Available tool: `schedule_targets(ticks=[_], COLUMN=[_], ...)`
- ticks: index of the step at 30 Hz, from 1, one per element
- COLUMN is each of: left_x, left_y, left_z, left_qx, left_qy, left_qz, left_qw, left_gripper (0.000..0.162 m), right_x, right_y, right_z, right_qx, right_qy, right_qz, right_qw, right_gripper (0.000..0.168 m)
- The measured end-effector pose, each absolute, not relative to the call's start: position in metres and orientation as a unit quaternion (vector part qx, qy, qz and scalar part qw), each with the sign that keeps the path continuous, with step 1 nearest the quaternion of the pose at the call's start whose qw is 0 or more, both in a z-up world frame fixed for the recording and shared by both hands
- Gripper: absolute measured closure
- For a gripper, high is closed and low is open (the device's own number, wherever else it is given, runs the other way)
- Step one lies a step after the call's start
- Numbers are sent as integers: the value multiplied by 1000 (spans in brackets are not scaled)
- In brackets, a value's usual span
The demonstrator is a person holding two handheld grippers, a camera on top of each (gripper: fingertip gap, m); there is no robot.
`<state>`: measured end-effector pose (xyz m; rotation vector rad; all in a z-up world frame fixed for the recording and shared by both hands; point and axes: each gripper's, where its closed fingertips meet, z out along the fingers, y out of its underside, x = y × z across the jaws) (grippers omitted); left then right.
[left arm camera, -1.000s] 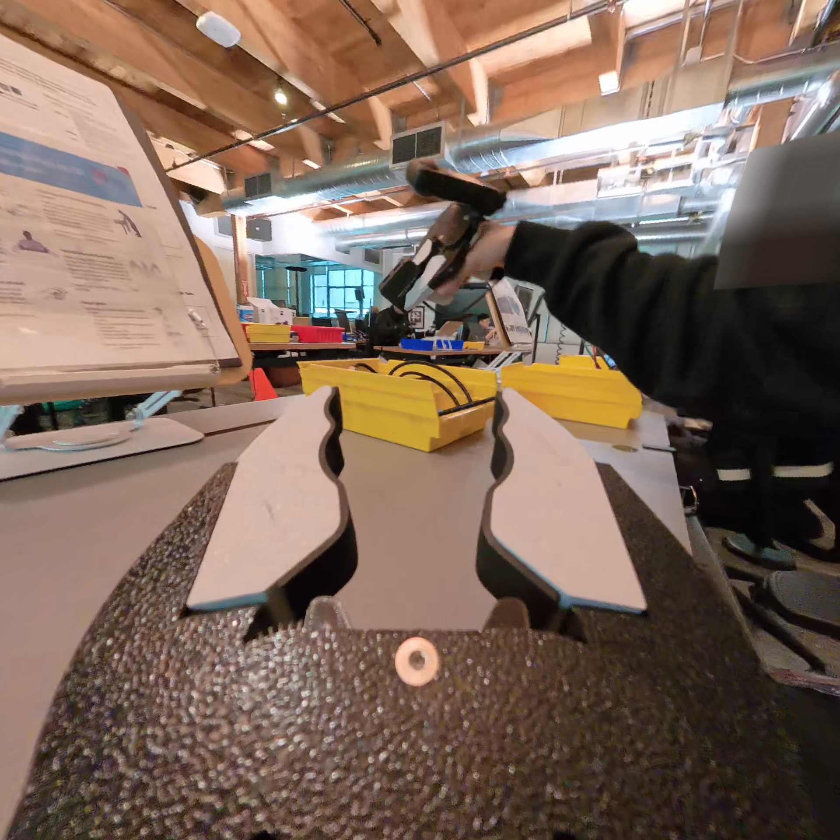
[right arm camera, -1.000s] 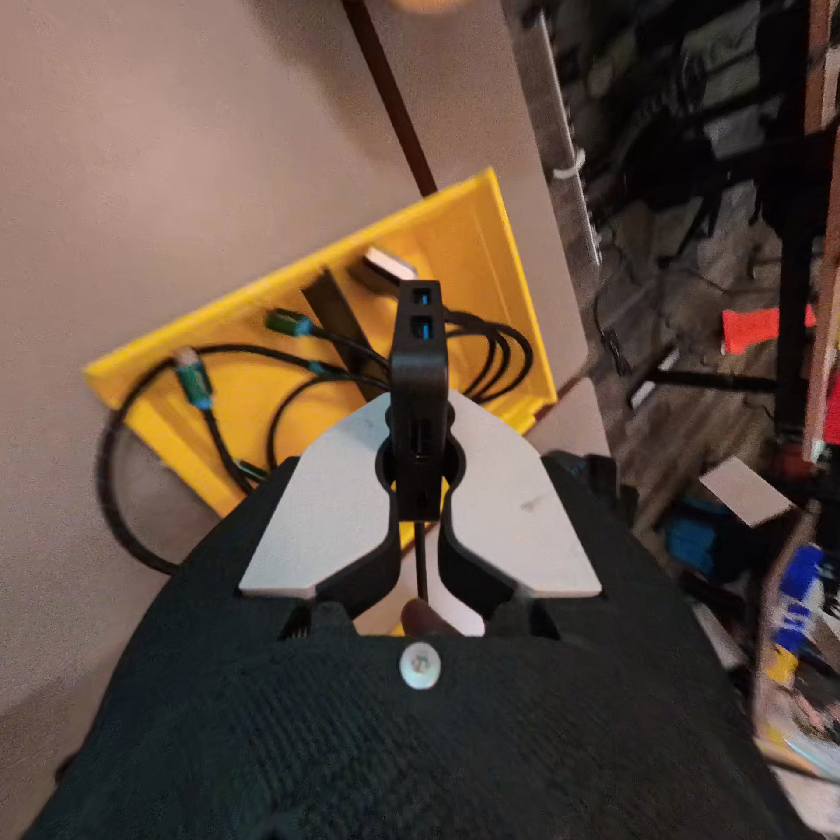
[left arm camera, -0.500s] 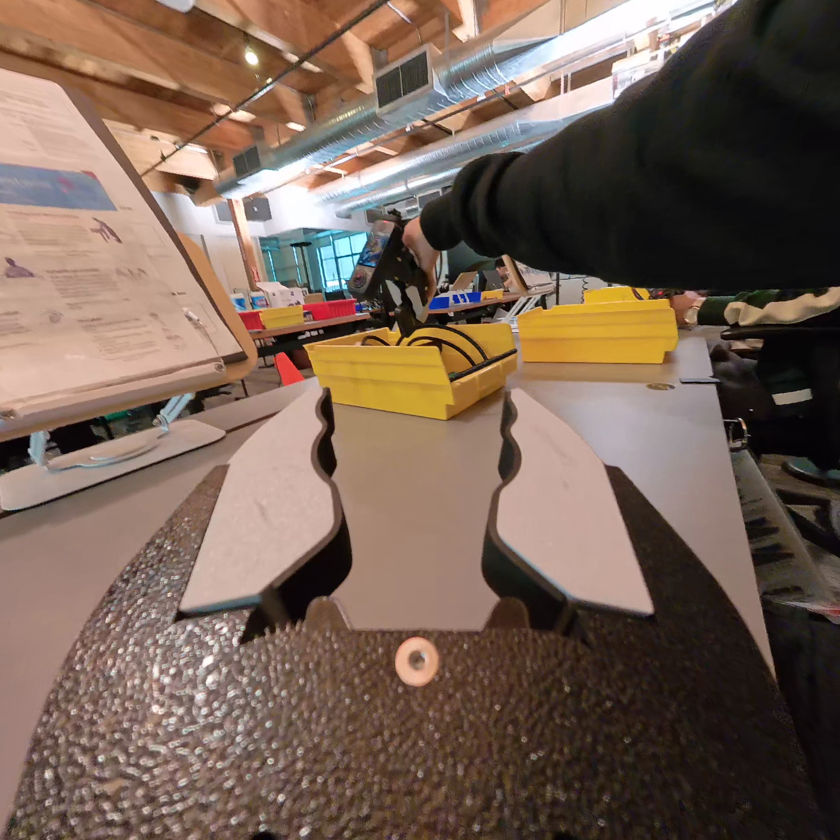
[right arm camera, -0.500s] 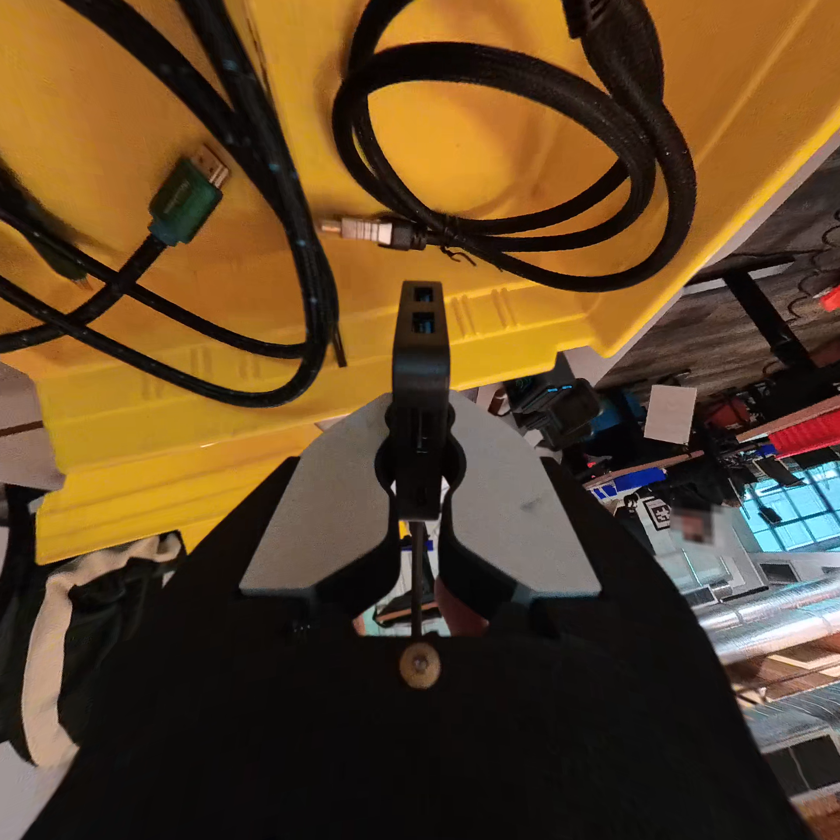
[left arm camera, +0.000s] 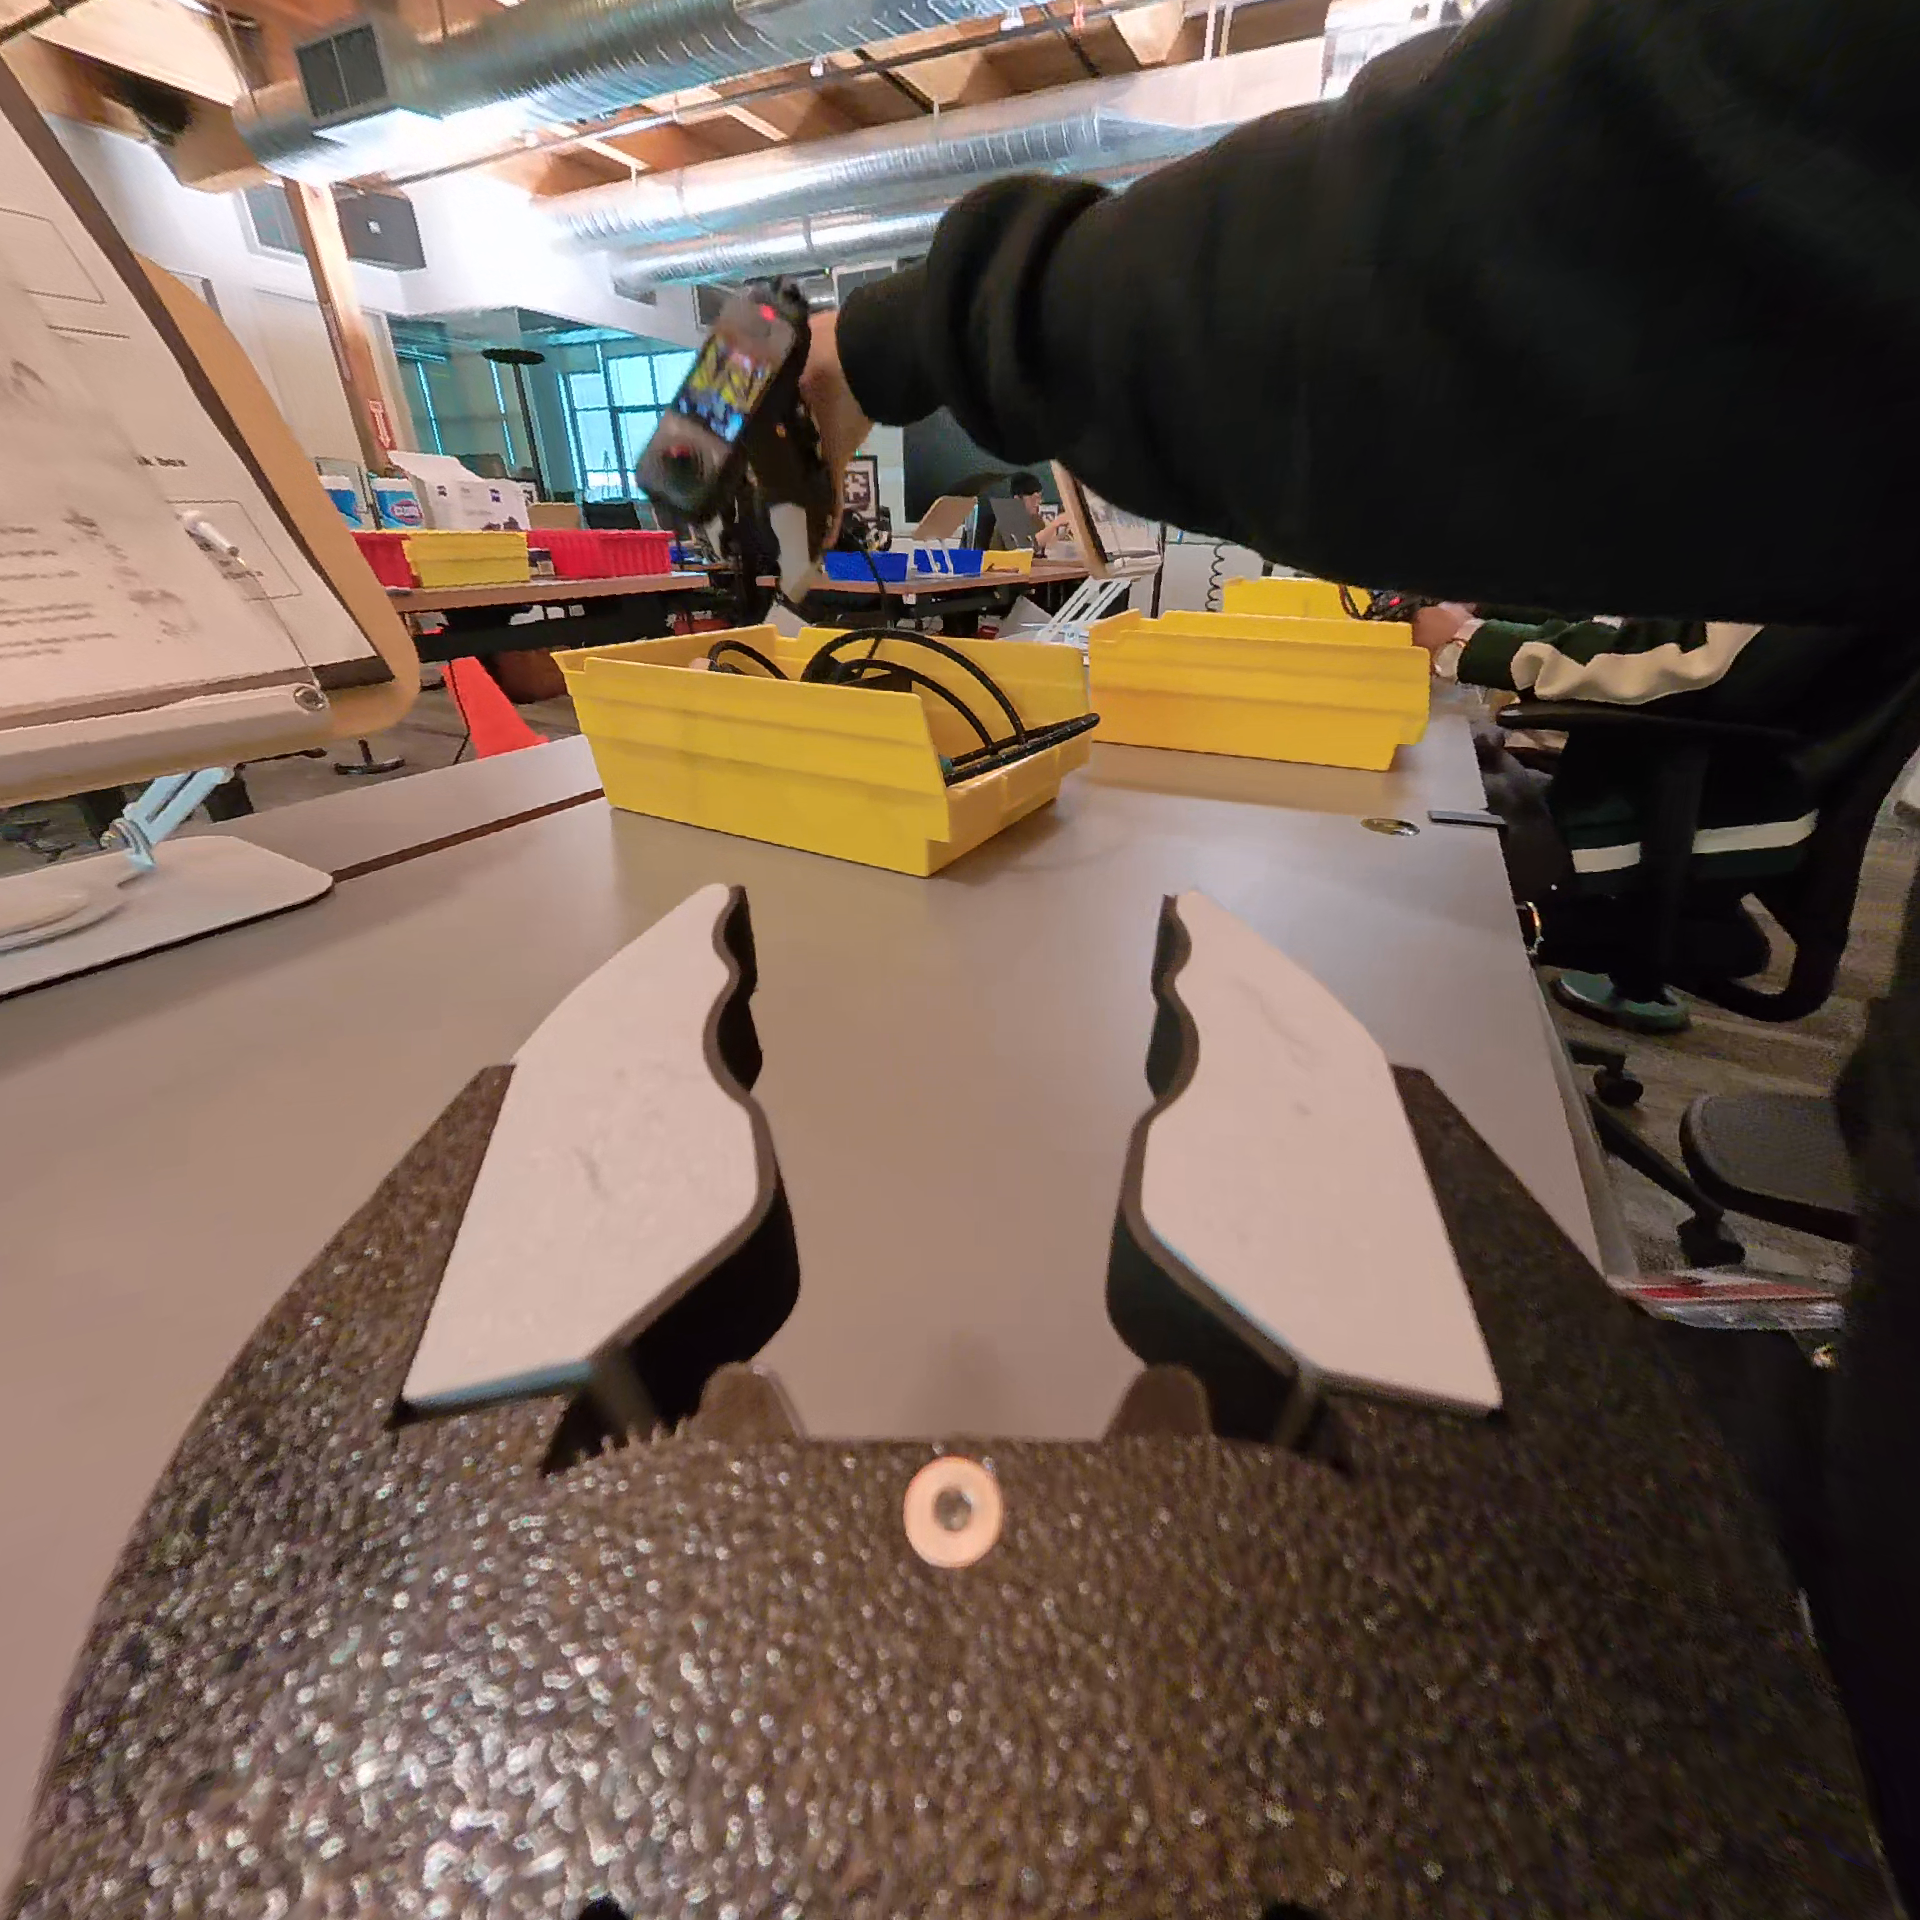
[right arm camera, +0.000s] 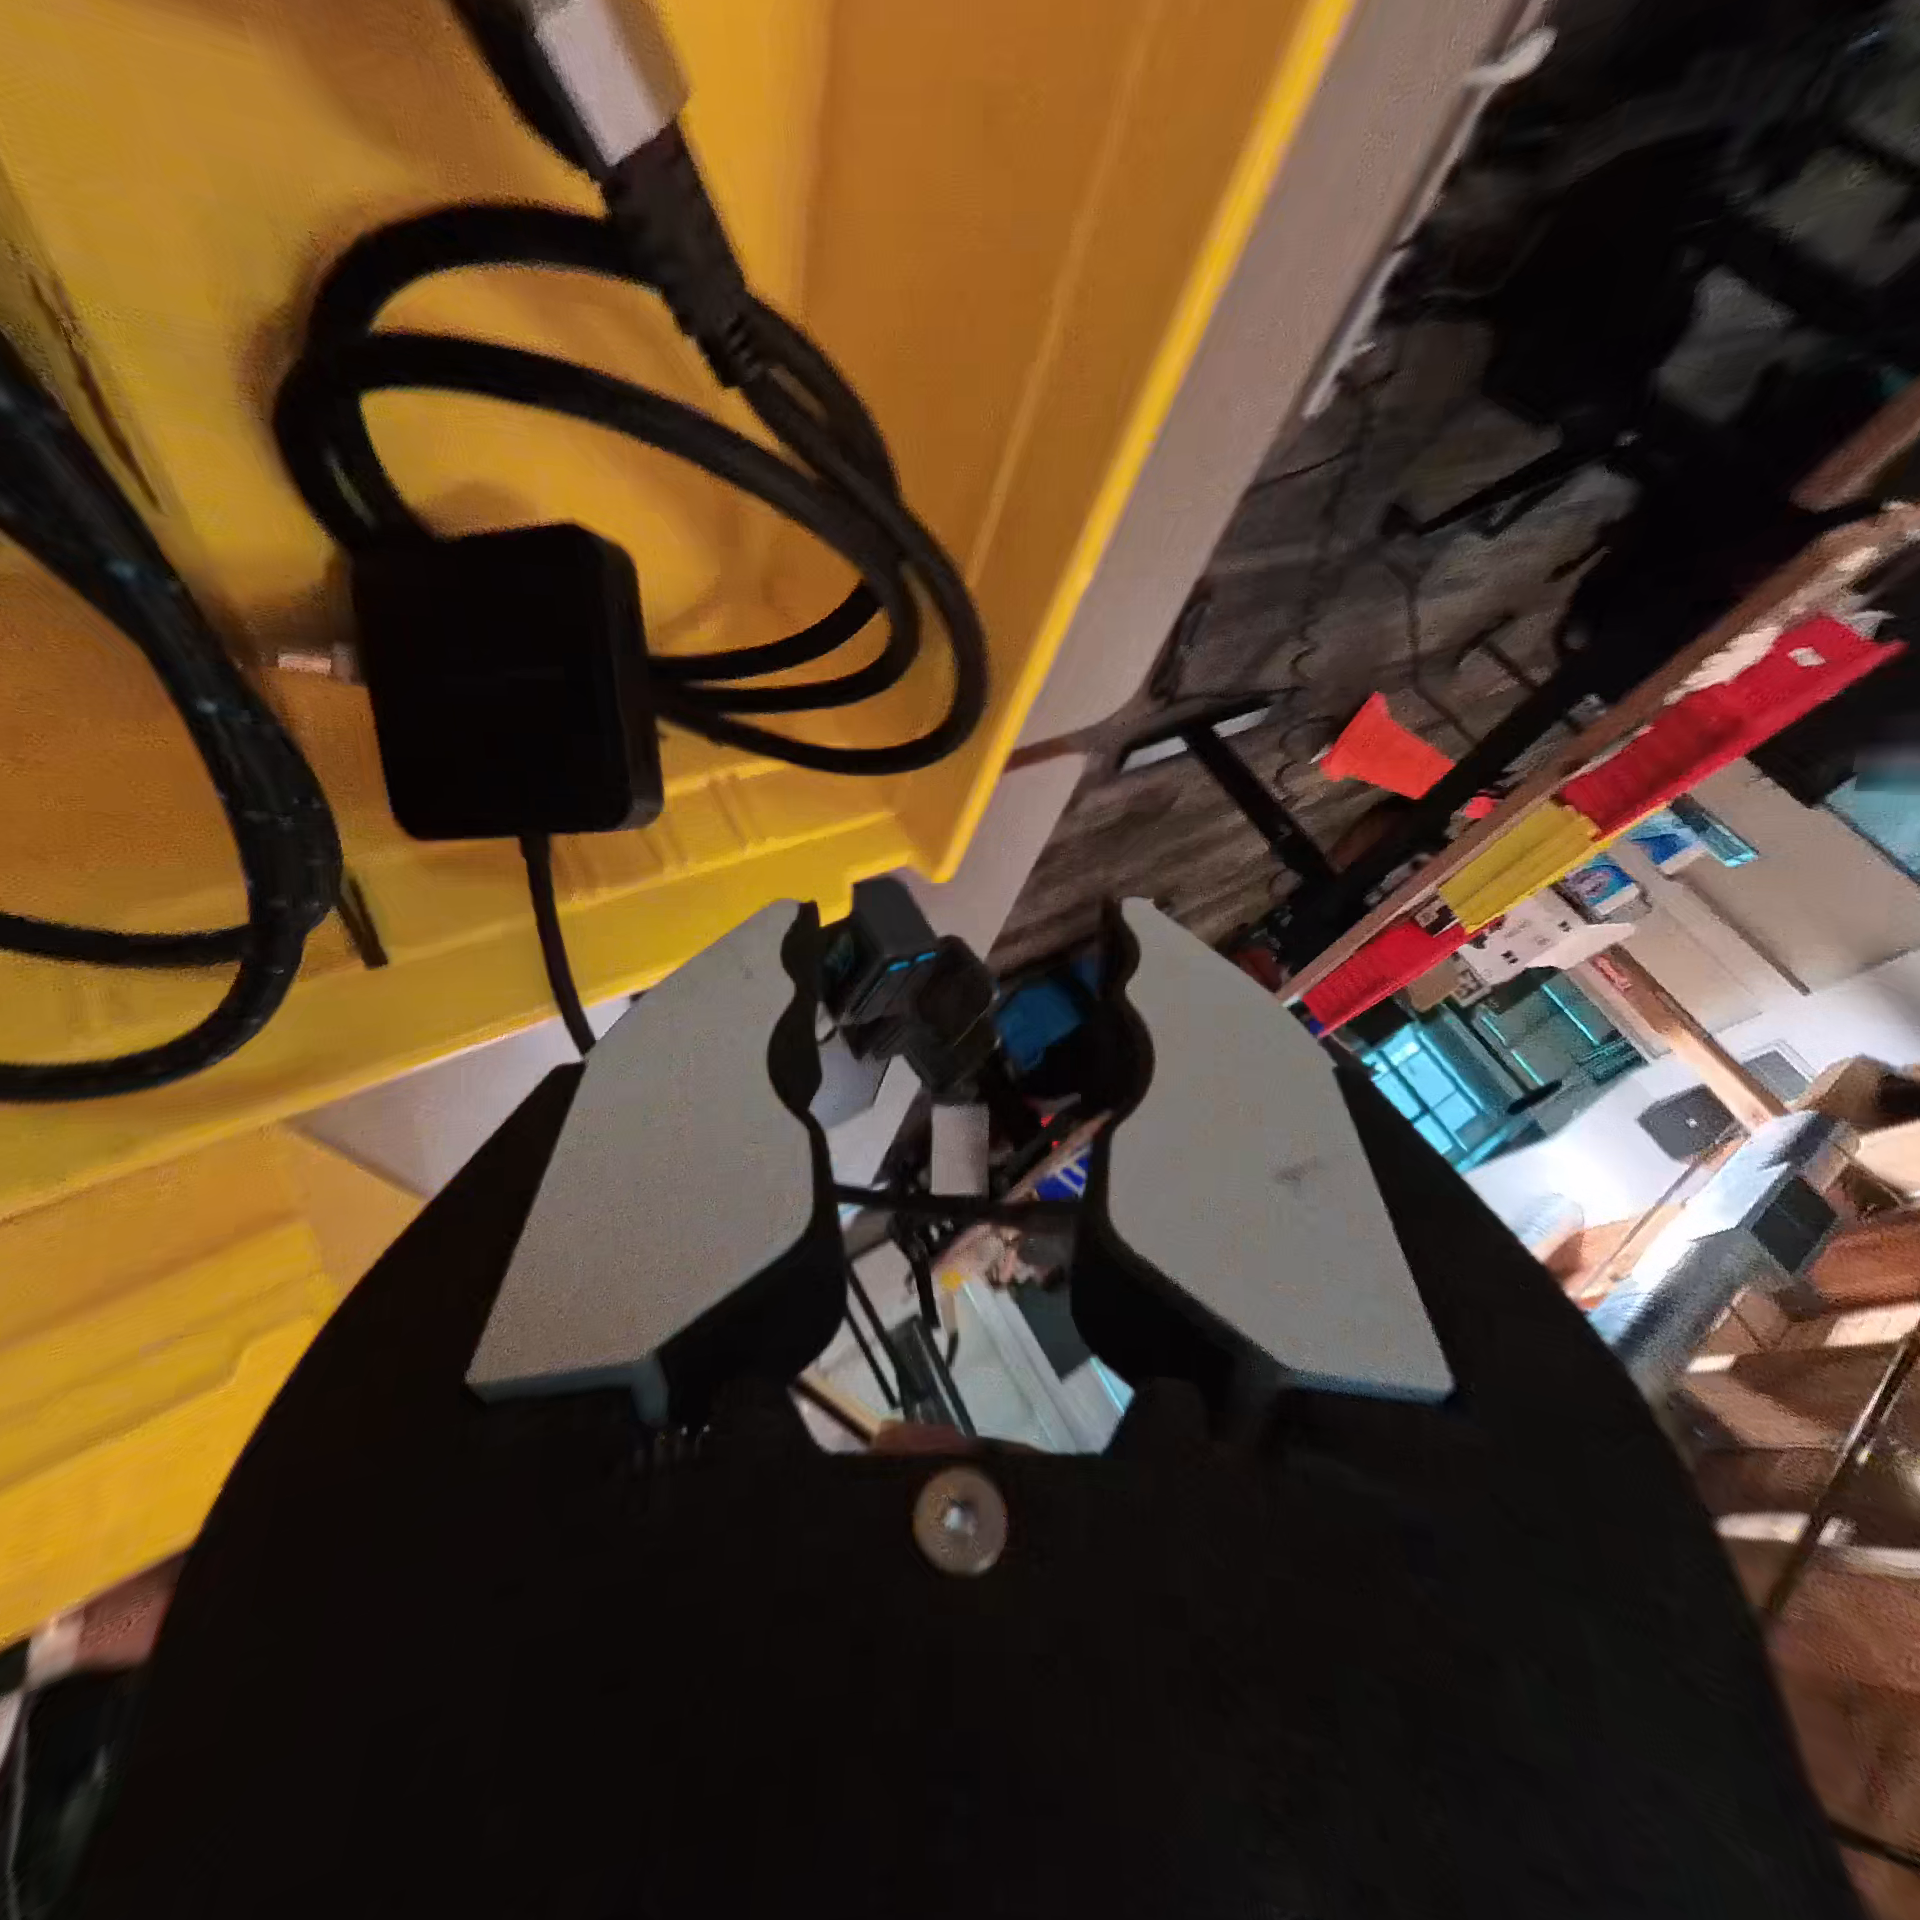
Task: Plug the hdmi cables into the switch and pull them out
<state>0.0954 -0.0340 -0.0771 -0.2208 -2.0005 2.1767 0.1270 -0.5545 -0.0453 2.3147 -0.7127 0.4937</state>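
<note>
The black switch (right arm camera: 509,681) lies inside a yellow bin (right arm camera: 935,312), on coiled black HDMI cables (right arm camera: 831,499); its thin lead runs down over the bin wall. A silver-ended plug (right arm camera: 613,83) lies at the top of the bin. My right gripper (right arm camera: 961,914) is open and empty, just off the bin's rim and apart from the switch. In the left wrist view the same bin (left arm camera: 790,758) stands ahead on the grey table (left arm camera: 935,1039) with cable loops (left arm camera: 914,675) rising out of it, and the right gripper (left arm camera: 784,540) hangs over it. My left gripper (left arm camera: 951,914) is open and empty, low over the table.
A second yellow bin (left arm camera: 1257,686) stands behind to the right. A document stand (left arm camera: 156,540) with a flat base (left arm camera: 177,894) is on the left. A person's black sleeve (left arm camera: 1351,312) reaches across overhead. An office chair (left arm camera: 1714,831) is beyond the table's right edge.
My right gripper came down over the bin, opened and let go of the switch, which now lies on the cables. My left gripper stayed open, tilting slightly toward the bin.
</note>
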Motion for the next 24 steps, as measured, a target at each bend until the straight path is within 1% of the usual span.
schedule_targets(ticks=[3,5,7,8,9,11,13,15,17,20,22,24], left_x=[93,94,95,96,96,96,93,88,82,72,68,65], left_y=[-37,-37,-37,-39,-40,-47,-57,-71,-88,-122,-149,-179], left_z=[-80,-80,-81,-82,-84,-90,-99,-108,-111,-103,-93,-80], left_qx=[-81,-78,-74,-70,-69,-68,-75,-85,-91,-89,-70,-38], left_qy=[-680,-681,-684,-689,-695,-714,-737,-761,-774,-782,-788,-787], left_qz=[724,724,722,718,713,695,669,640,623,612,606,609], left_qw=[83,76,69,65,63,58,60,65,69,80,84,96], left_gripper=[89,89,90,91,91,93,91,91,90,89,87,85], right_x=[132,118,87,71,57,31,6,-23,-49,-74,-84,-98], right_y=[-538,-535,-522,-507,-486,-426,-366,-327,-307,-303,-311,-324], right_z=[-7,21,37,42,40,23,3,-11,-30,-52,-56,-47], right_qx=[866,832,785,754,727,688,644,584,524,465,460,415], right_qy=[-321,-361,-432,-470,-503,-538,-540,-542,-574,-618,-641,-657], right_qz=[275,326,361,395,429,484,535,580,594,594,579,601], right_qw=[268,267,258,234,188,46,-93,-170,-206,-221,-205,-186], right_gripper=[119,120,113,112,113,114,109,103,97,91,82,85])
